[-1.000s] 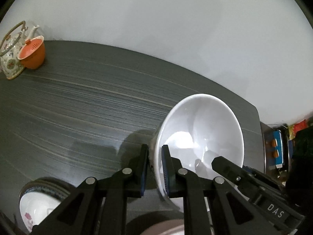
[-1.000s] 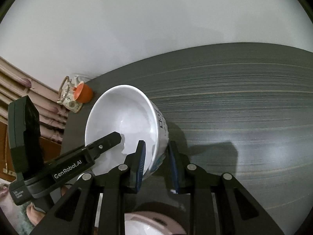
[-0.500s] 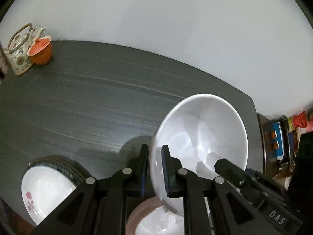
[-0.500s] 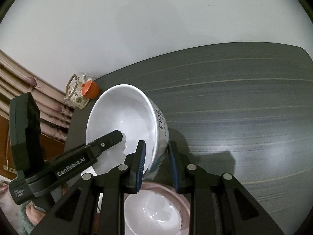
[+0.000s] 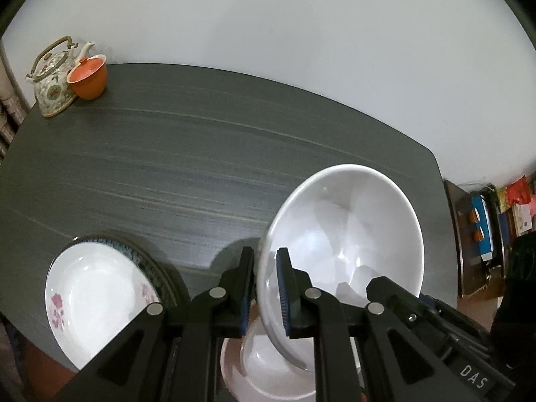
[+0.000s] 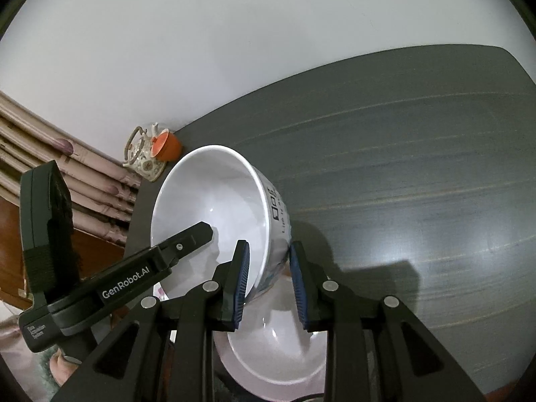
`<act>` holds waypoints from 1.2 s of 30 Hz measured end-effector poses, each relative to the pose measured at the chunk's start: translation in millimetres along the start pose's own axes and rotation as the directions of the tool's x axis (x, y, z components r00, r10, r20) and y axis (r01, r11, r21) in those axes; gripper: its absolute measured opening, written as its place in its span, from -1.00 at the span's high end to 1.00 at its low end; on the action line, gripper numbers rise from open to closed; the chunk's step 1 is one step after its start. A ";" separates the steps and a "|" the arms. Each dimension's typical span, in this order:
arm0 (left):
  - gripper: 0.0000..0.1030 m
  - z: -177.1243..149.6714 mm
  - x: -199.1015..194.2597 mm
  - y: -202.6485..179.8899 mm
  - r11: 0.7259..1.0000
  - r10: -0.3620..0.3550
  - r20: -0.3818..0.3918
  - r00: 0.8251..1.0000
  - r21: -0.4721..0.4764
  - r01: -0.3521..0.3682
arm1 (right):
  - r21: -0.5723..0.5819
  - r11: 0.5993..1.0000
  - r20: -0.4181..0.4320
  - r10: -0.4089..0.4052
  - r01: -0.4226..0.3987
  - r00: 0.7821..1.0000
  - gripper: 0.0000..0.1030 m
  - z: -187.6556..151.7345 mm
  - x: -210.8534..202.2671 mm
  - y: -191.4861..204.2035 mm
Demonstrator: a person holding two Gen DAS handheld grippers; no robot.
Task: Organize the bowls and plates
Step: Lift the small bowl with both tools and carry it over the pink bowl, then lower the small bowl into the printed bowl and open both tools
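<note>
White bowl [image 5: 348, 234] pinched by two grippers, left gripper [image 5: 264, 288] and right gripper [image 6: 269, 284].

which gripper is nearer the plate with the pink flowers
Left. The left gripper, shut on the white bowl's rim, sits just beside the flowered plate. The right gripper grips the bowl's opposite rim, farther from that plate.
</note>
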State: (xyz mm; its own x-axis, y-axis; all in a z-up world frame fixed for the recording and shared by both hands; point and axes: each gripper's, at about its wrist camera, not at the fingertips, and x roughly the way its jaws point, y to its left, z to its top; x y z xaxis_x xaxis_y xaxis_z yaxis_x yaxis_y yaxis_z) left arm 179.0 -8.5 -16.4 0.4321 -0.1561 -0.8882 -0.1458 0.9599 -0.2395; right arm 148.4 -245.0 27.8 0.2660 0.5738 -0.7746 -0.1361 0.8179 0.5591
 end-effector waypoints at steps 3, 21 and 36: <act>0.73 -11.5 -5.5 -1.4 1.000 0.000 0.001 1.000 0.006 0.000 | 0.000 1.000 0.005 -0.004 0.004 1.000 0.52 -9.7 -4.1 4.6; 0.73 -55.0 -22.8 5.3 1.000 -0.001 -0.020 1.000 0.012 0.001 | 0.002 0.999 -0.001 -0.034 0.034 0.999 0.52 -34.0 14.9 38.9; 0.73 -71.0 -4.0 1.1 1.000 0.024 -0.073 0.997 0.013 -0.023 | 0.013 0.998 -0.062 -0.059 0.060 0.996 0.52 -43.3 51.0 44.5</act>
State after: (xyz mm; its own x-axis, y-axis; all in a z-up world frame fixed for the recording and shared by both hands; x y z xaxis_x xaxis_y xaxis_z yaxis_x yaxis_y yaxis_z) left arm 113.9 -23.4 -40.9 0.3620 -0.1497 -0.9201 -0.1441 0.9662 -0.2139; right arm 114.6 -177.5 0.4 0.2141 0.5257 -0.8233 -0.1073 0.8504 0.5151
